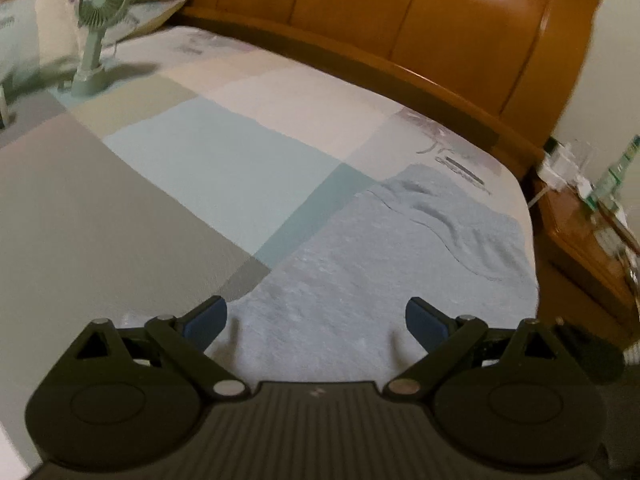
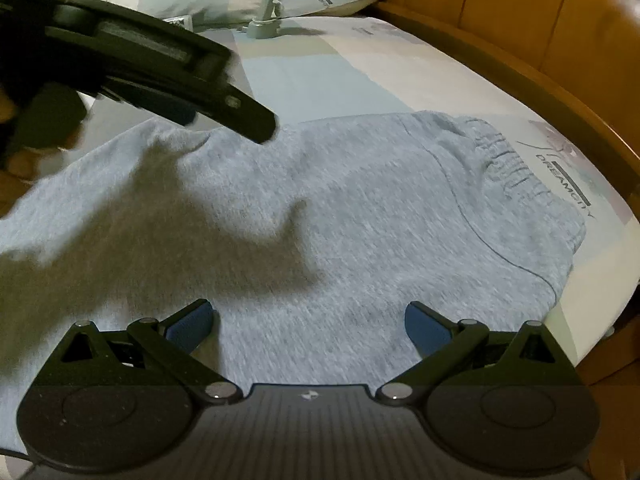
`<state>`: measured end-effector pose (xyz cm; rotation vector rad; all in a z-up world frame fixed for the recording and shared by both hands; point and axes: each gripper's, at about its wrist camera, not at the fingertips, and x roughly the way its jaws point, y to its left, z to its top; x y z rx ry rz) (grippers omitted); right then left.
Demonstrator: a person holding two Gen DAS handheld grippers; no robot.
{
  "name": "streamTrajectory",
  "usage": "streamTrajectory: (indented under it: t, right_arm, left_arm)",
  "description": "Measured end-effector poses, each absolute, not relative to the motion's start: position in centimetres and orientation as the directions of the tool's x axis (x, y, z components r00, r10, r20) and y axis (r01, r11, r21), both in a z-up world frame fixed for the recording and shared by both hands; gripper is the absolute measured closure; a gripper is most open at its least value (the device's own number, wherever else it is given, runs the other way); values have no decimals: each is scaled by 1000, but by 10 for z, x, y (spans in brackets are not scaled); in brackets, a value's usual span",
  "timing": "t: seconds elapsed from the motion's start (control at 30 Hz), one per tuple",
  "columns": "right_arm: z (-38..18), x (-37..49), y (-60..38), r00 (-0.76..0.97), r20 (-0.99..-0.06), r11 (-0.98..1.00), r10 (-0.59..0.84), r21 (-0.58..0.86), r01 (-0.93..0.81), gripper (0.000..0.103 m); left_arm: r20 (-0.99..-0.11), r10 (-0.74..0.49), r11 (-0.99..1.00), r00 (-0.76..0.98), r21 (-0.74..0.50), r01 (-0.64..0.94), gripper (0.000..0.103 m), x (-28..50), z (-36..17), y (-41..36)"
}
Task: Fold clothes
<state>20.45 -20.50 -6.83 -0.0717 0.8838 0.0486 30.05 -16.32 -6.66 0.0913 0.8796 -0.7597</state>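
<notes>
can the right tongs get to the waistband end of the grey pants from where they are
Probably yes. The right tongs hang open over the grey pants, and nothing lies between them and the gathered waistband. The left tongs are off to the other side.

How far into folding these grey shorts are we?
Done: the grey shorts lie spread on the bed sheet, waistband toward the headboard. In hand: nothing; left gripper and right gripper are open over the fabric. Left: every fold.

Fuzzy grey knit garment (image 2: 360,208); glossy wooden headboard (image 1: 420,20).
</notes>
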Motion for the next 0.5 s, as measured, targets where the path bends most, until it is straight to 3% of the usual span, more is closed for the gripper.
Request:
streamTrajectory:
  t: [0.3,0.5]
  right_arm:
    - [-73,205,-206,647,-762,996,10,-47,-70,0]
    - [-66,202,-216,653,-755,994,56,-17,-105,0]
  left_arm:
    - [-803,-450,795,390,-162,584,7,308,-99,-146]
    - [-791,-421,809,443,-107,578,6,301,-91,-153]
